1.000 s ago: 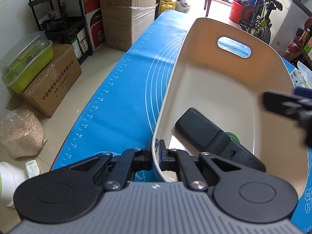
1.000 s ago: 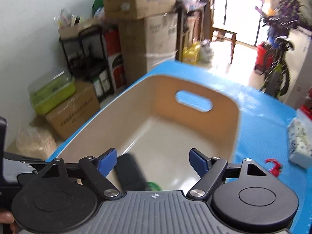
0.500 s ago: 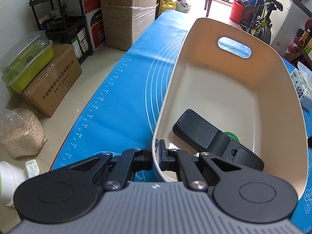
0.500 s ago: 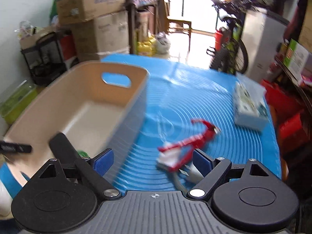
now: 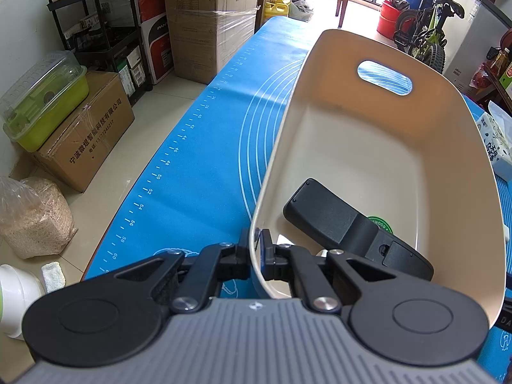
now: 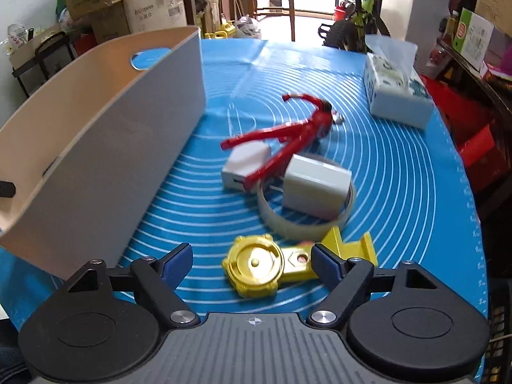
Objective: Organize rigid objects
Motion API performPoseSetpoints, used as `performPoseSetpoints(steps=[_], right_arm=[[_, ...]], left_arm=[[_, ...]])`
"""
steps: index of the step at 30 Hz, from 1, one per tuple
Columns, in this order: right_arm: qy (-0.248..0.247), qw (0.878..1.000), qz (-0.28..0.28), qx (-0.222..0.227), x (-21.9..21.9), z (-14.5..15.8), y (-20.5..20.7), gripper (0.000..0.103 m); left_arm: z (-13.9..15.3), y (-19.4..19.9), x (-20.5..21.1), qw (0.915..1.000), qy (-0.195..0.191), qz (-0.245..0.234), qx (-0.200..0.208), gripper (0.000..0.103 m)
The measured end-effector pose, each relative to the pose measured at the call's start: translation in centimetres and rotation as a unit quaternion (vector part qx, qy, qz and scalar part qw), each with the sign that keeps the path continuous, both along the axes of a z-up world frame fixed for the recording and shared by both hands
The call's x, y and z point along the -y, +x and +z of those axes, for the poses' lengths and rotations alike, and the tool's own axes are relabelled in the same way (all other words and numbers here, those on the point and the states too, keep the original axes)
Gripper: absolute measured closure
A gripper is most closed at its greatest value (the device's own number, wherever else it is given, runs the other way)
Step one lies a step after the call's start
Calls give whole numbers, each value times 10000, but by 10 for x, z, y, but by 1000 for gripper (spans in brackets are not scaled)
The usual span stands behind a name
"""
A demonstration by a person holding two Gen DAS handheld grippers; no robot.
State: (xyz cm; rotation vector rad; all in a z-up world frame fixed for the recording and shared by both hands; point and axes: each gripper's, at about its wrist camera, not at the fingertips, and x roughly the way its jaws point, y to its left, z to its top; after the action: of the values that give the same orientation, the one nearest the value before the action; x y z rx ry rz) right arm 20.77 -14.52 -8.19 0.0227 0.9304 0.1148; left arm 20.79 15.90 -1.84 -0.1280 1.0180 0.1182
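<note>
Black hand-held gripper (image 6: 252, 260), blue pads (image 6: 323, 260)

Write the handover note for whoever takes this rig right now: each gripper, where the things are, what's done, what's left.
Left gripper: shut on the near rim of the beige bin, steadying it.
Right gripper: open and empty, jaws just narrowing slightly, over the yellow toy on the blue mat.
Done: black device lies in the bin.
Left on the mat: yellow toy, tape ring, two white blocks, red figure.
Tissue pack sits at the mat's far right.
</note>
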Motion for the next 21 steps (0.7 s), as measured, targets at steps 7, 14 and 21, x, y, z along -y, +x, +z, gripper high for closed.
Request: performPoseSetpoints(steps=[7, 14, 21], right_arm=[[104, 9996, -75, 234, 1, 1, -9, 30], [19, 9992, 52, 404, -1, -1, -18, 32], [-94, 9991, -195, 359, 10, -3, -24, 32]], left_arm=[[0, 0, 0, 10000, 2, 2, -1, 96], [0, 0, 0, 10000, -3, 3, -2, 96], [0, 0, -1, 10000, -24, 3, 1, 96]])
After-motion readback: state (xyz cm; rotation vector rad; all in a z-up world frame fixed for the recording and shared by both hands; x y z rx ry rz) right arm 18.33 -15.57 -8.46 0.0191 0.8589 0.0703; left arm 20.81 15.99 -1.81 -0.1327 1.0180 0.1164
